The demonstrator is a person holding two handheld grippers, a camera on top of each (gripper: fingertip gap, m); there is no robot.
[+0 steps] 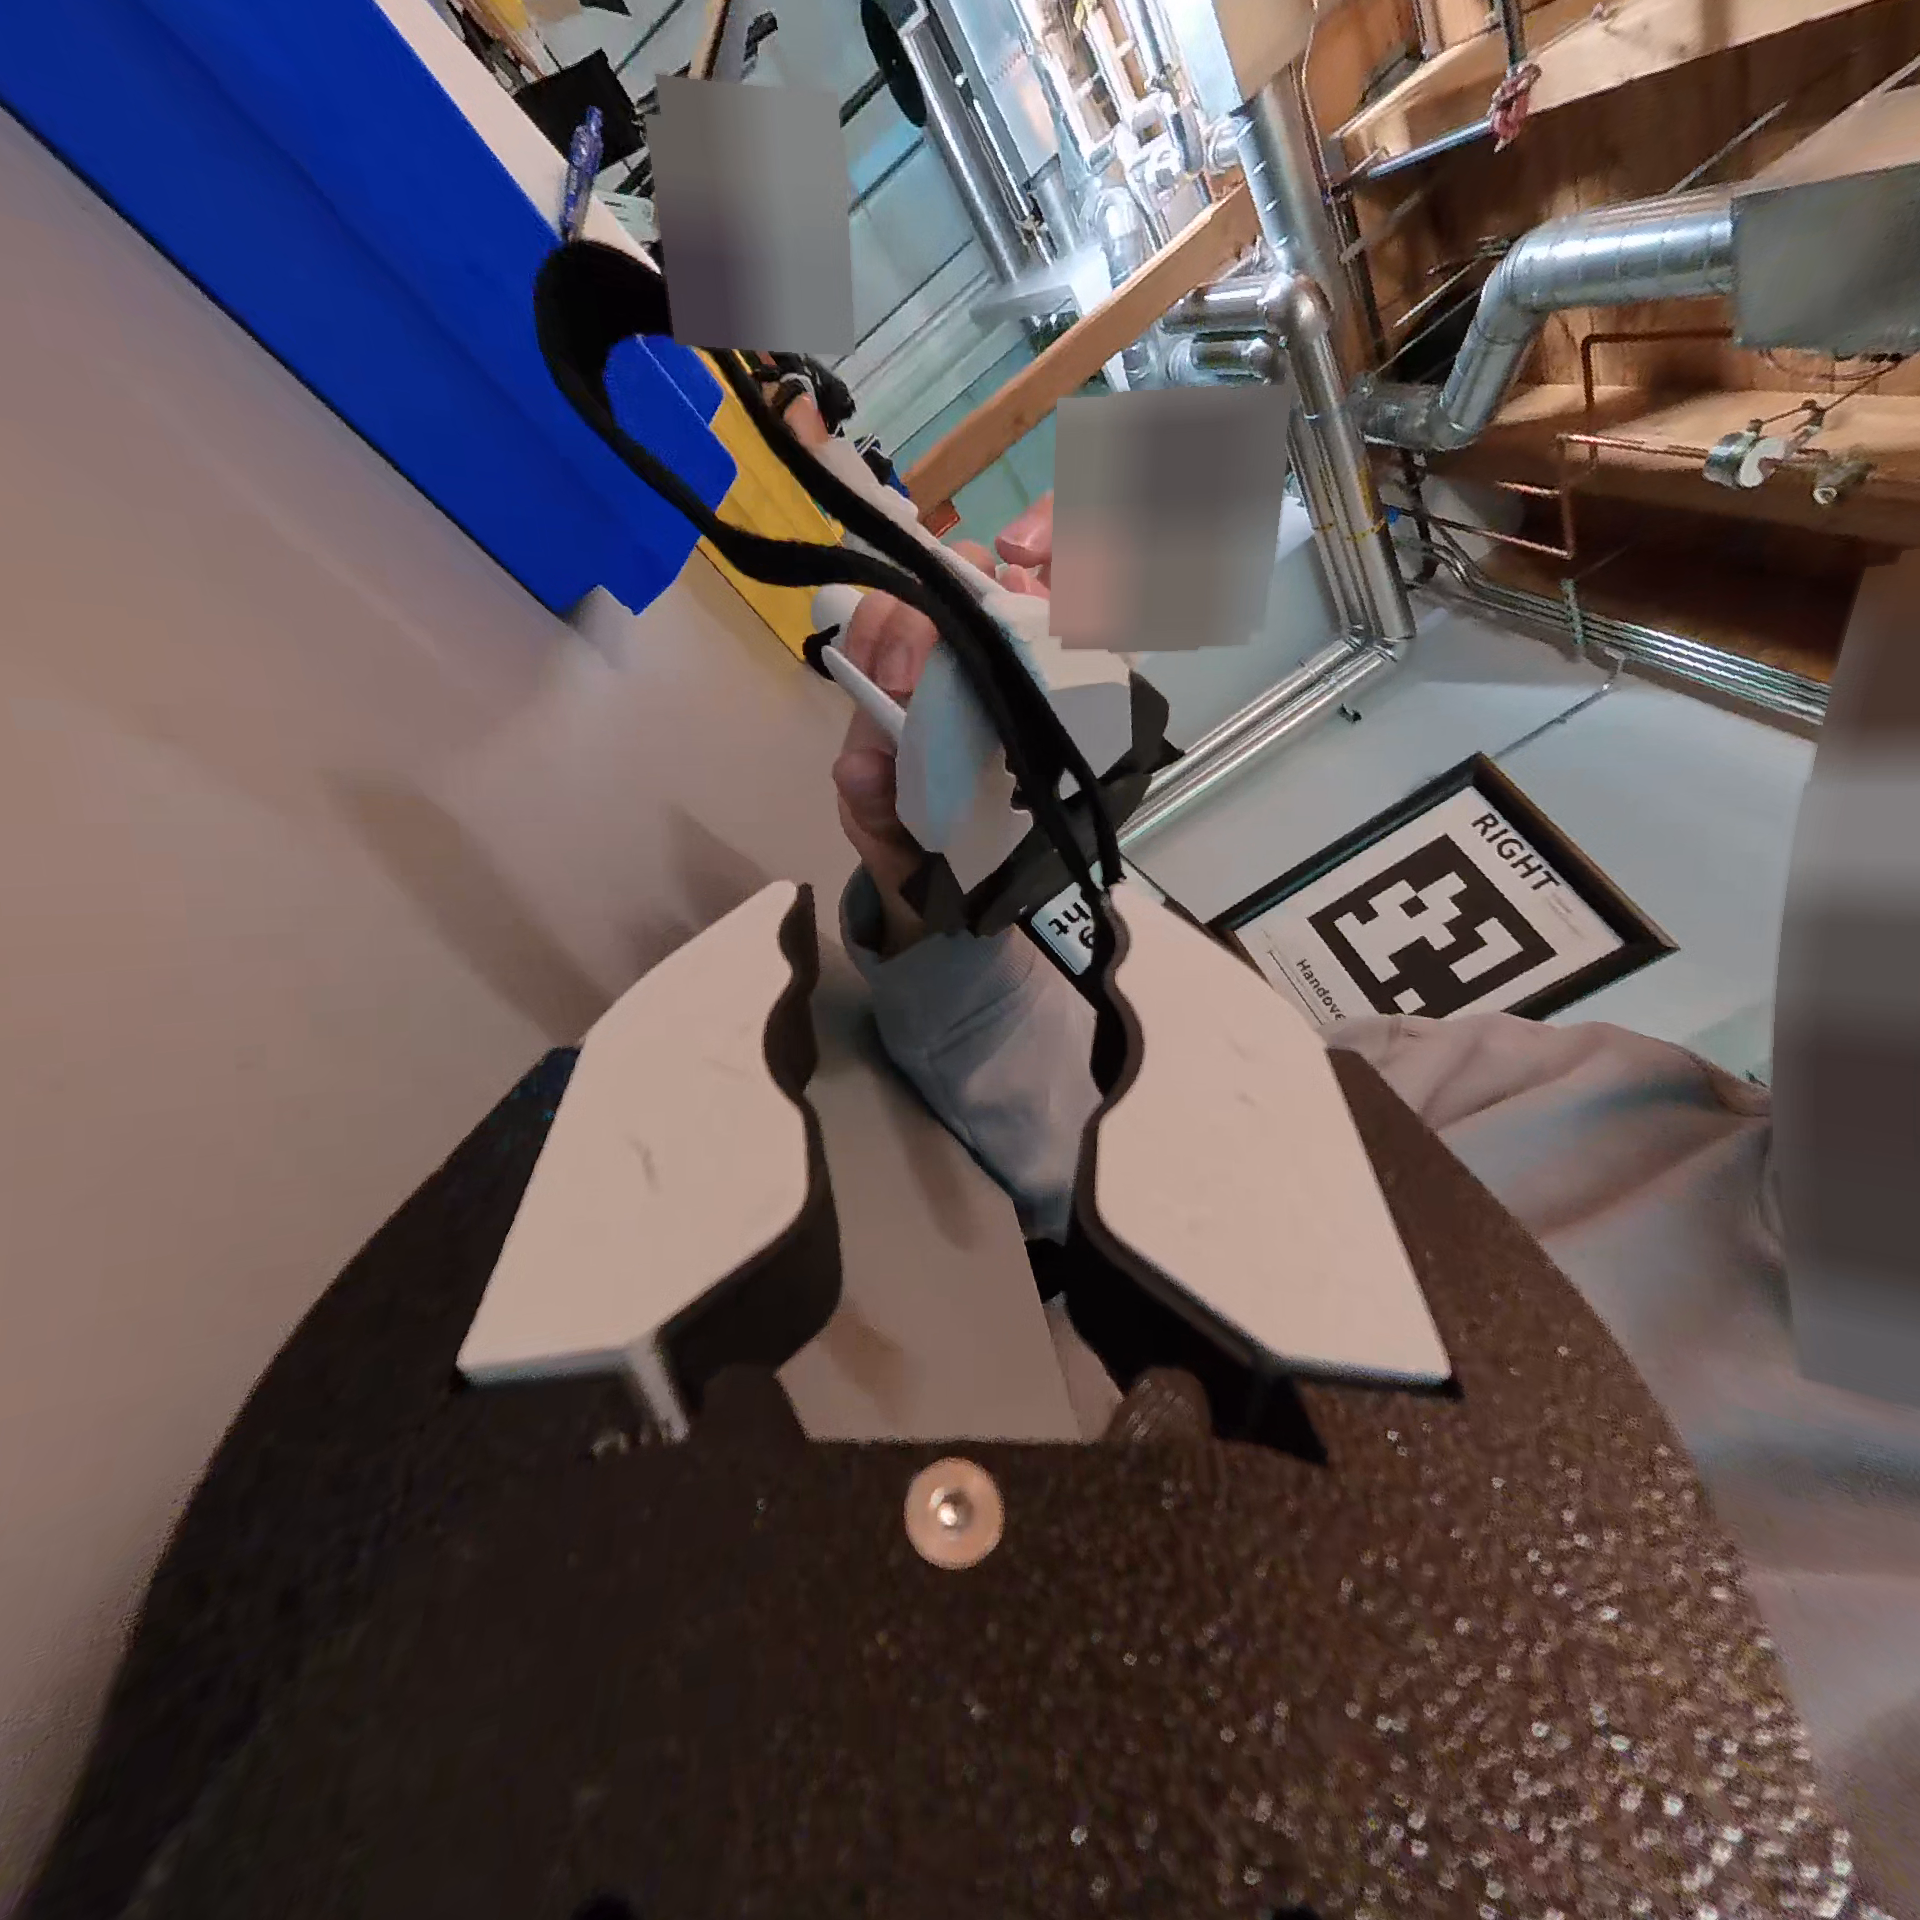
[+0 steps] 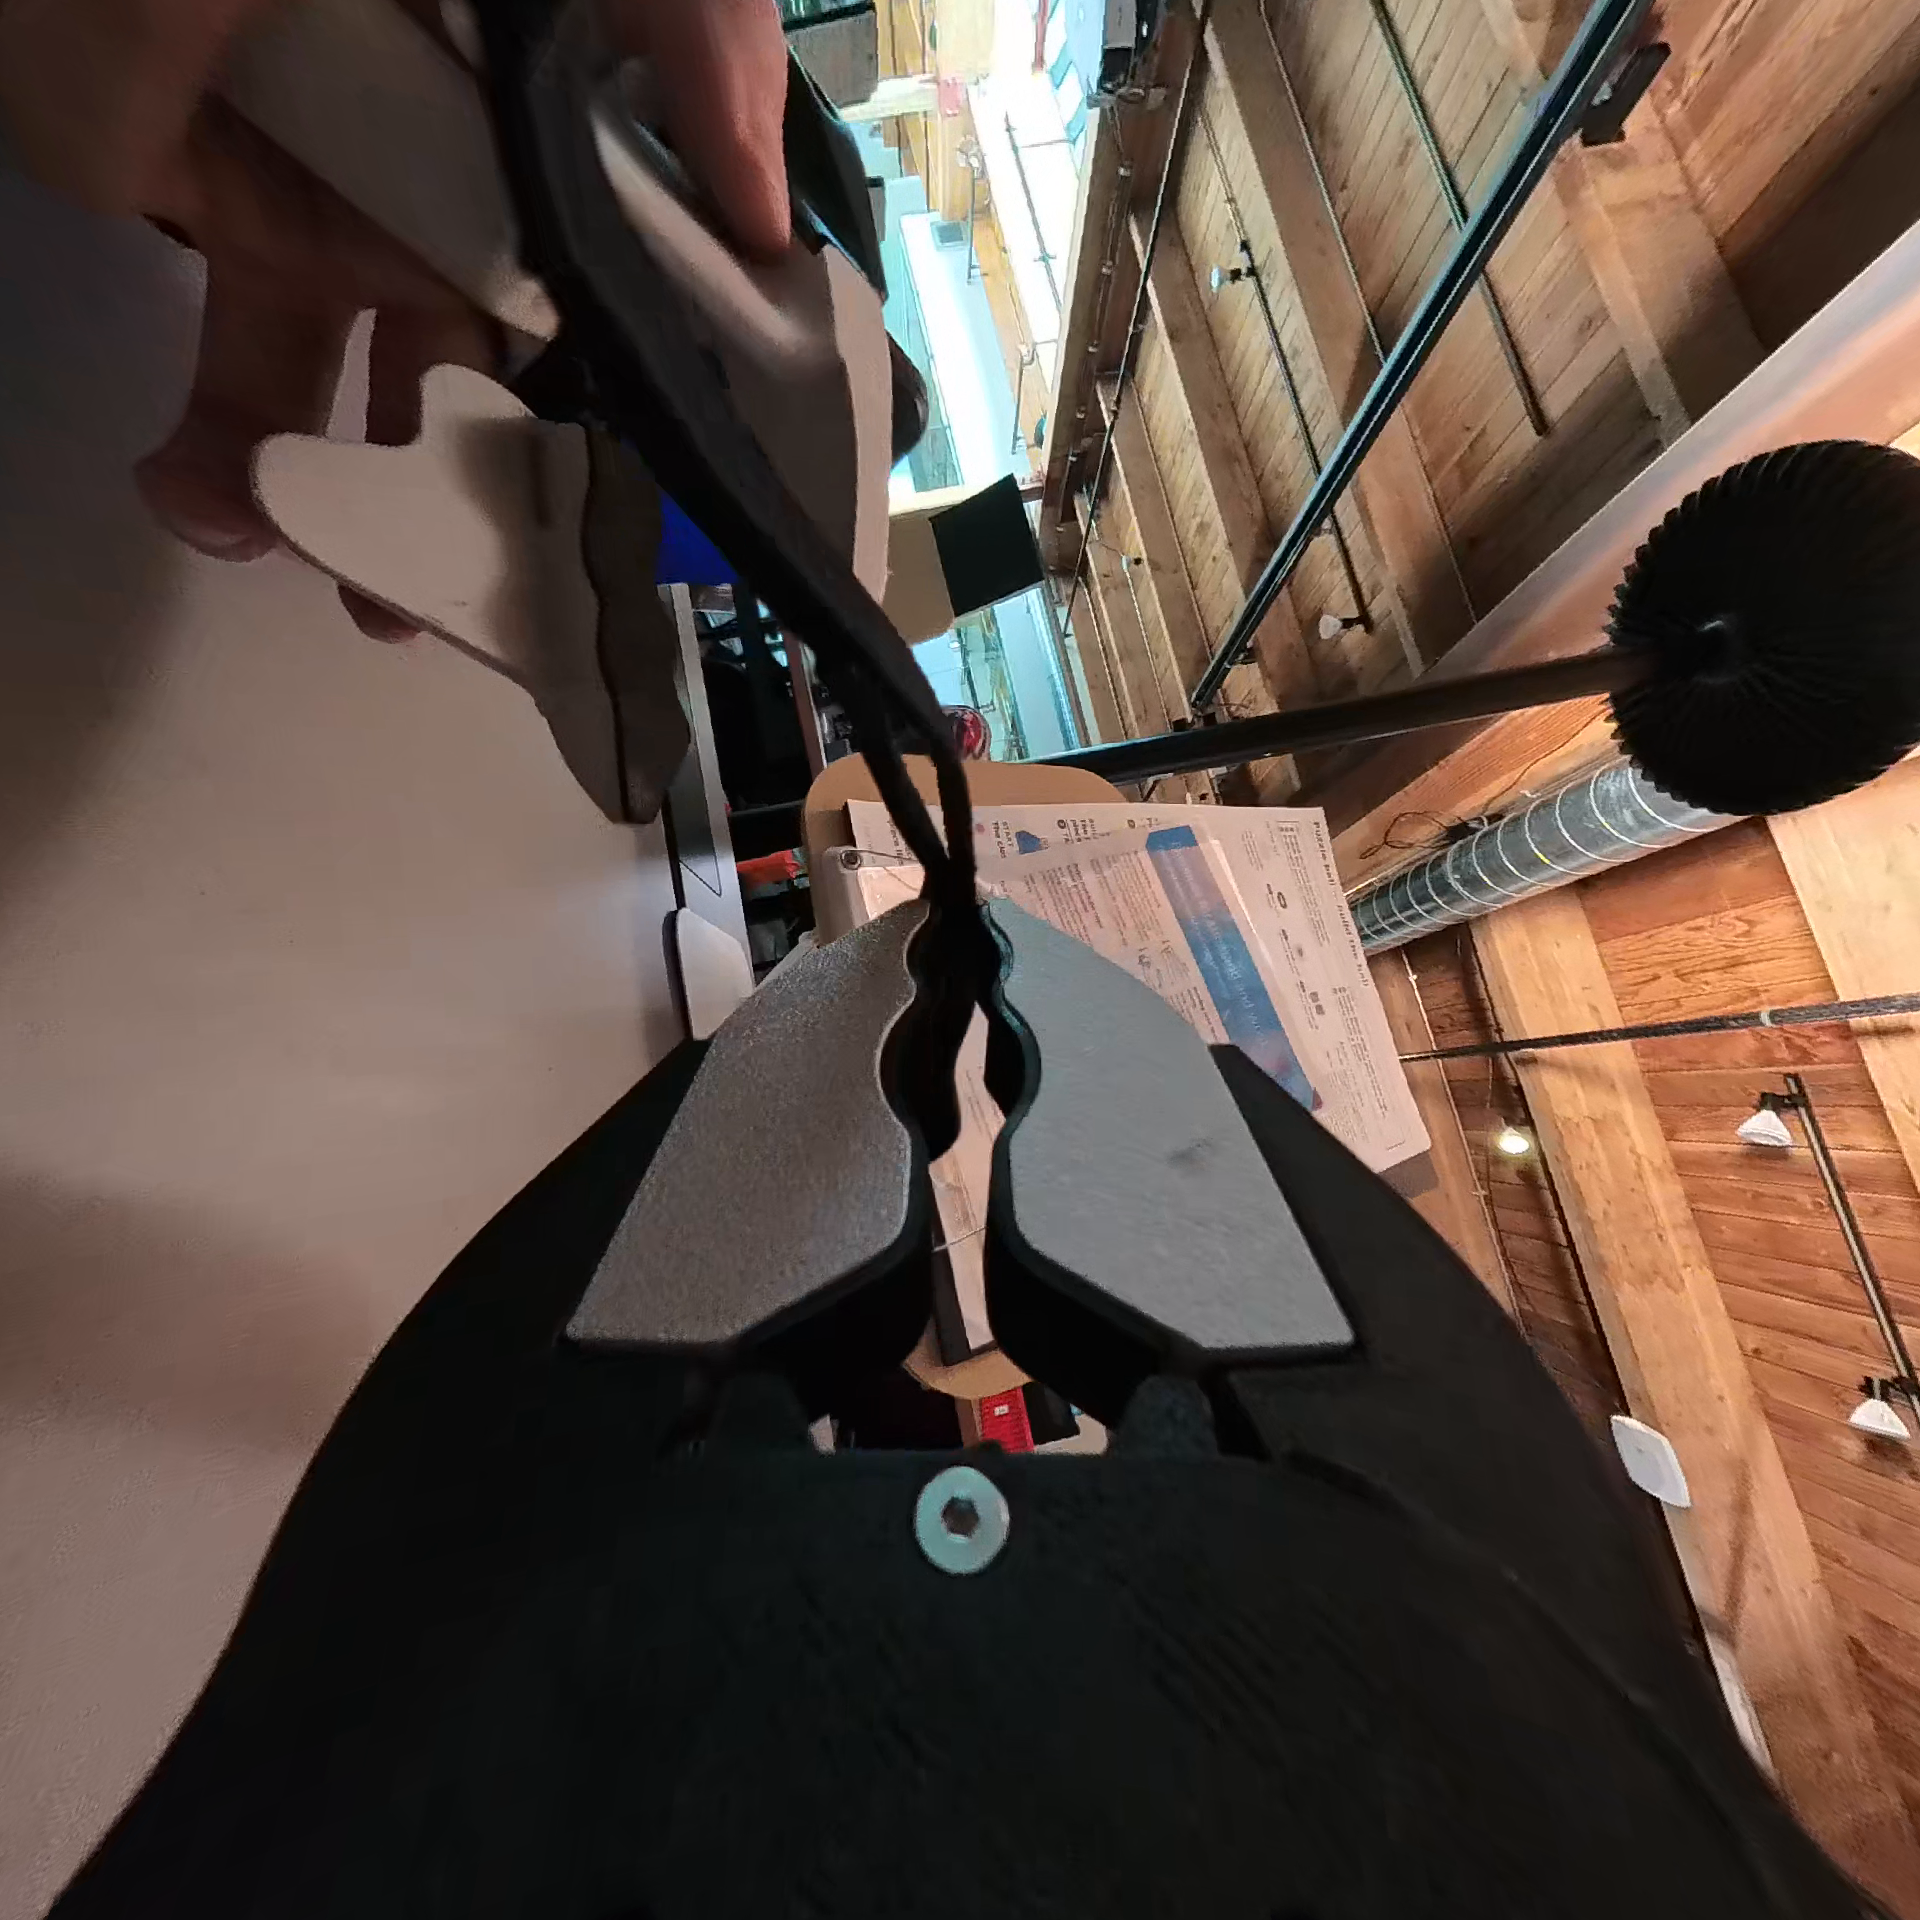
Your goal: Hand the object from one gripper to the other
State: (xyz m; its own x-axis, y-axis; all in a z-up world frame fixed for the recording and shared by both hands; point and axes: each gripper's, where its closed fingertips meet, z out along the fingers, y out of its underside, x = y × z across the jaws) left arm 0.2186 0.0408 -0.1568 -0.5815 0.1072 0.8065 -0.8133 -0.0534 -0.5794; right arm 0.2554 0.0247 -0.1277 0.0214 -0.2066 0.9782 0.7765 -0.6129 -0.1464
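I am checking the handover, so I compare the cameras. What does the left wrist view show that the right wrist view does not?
Only the left wrist view: the left gripper close up with its jaws apart, a blue bin and a framed marker board.

Only the right wrist view: the right gripper close up, shut on the black cord, plus printed papers and a black ribbed disc on a pole.

Both: the cord, and the opposite gripper held in a hand farther off.
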